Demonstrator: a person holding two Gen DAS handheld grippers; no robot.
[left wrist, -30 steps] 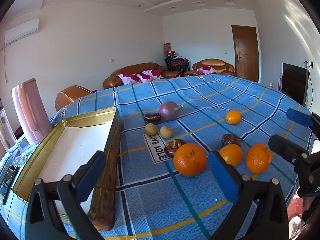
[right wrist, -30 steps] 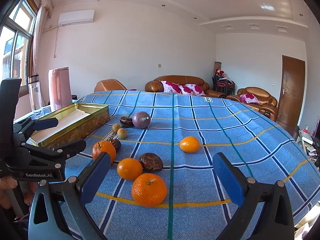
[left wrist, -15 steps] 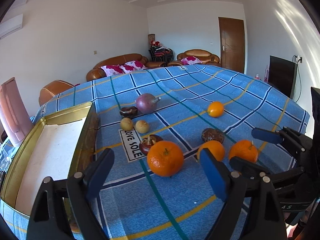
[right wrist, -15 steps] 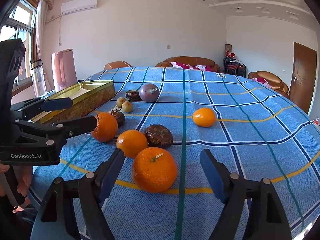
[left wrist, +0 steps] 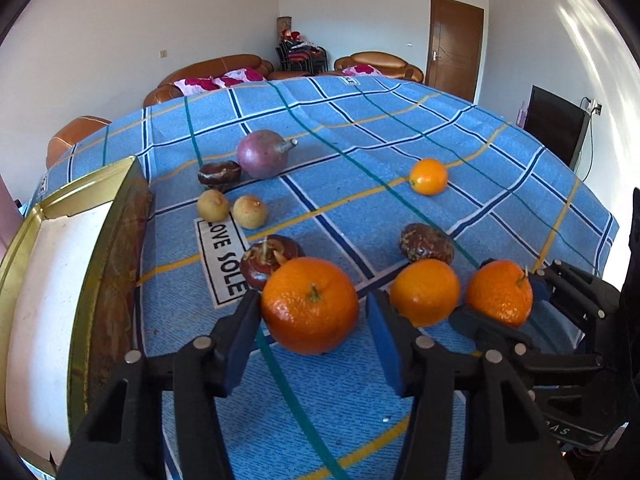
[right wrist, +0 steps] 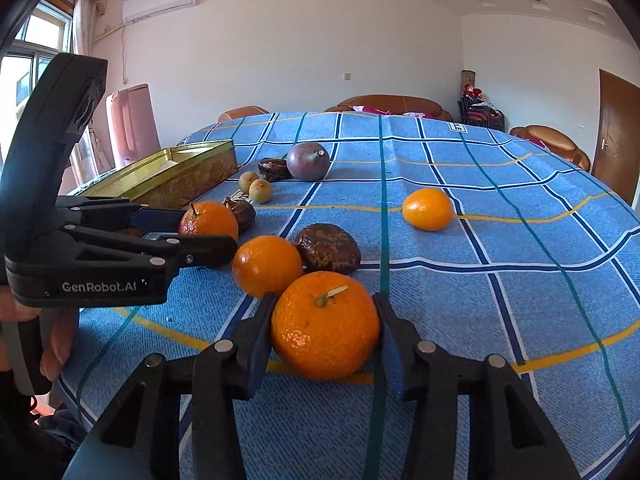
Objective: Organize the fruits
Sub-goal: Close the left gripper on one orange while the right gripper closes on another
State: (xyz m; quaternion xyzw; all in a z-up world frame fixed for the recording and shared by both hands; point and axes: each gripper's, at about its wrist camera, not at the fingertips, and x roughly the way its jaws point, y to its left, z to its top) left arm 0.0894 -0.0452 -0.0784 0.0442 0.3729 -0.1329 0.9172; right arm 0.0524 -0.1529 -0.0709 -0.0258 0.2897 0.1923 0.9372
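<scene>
Hiding the tangerine's (right wrist: pixel 325 324) sides, the right claw (right wrist: pixel 323 334) grips.

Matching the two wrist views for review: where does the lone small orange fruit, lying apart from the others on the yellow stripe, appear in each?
Left wrist view: the small orange fruit lies right of centre in the upper half, beyond the dark wrinkled fruit.
Right wrist view: the same fruit lies right of centre, about mid-height, right of the green stripe.
Shared landmark: the round purple fruit with its stem, further back and to the left in both.
</scene>
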